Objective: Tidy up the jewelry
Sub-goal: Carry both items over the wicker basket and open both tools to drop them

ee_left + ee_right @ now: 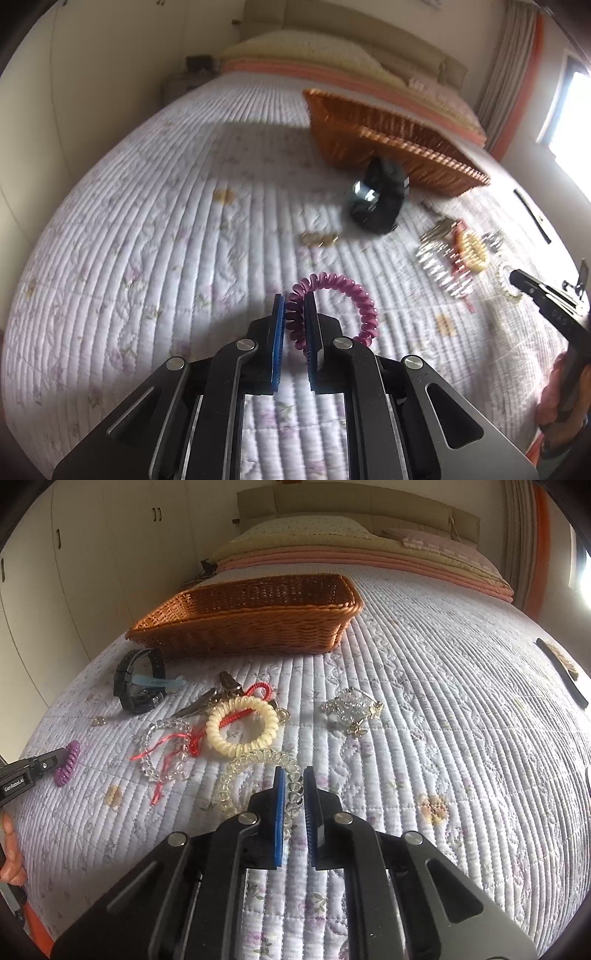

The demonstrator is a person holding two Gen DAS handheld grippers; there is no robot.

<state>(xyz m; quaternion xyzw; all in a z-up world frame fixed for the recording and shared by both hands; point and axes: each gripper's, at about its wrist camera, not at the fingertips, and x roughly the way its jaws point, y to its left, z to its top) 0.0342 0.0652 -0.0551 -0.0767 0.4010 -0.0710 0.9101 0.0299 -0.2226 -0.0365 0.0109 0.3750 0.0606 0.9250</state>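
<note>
Quilted bedspread [424, 672] covers the whole bed, pillows at the head end, wicker basket [251, 616] sitting toward the head, left of centre in the right wrist view. Going L to R: left gripper [295, 306] is pinched on a purple spiral hair tie [332, 295], pads closed on its left side w/ the rest of the loop sticking out to the right, looks lifted just off the quilt. Black watch [138, 681] lies just in front of the basket's near-left corner. Next a tangle near mid-bed: clear bead bracelet [166, 746] w/ red cord [166, 744], metal clips [207, 701], cream spiral tie [242, 725], all overlapping or touching. Then right gripper [293, 786], pads squeezed on a clear spiral tie [255, 771] at its right side, most of the loop lying on the quilt. Crystal brooch-like piece [351, 709] sits apart, further R. Step in hand, prob: carry both ties to the basket. To do it well: lift the clear tie straight up first so it doesn't drag the cream tie beside it, keep both grips firm since coils are springy, release only once past the basket rim.
</note>
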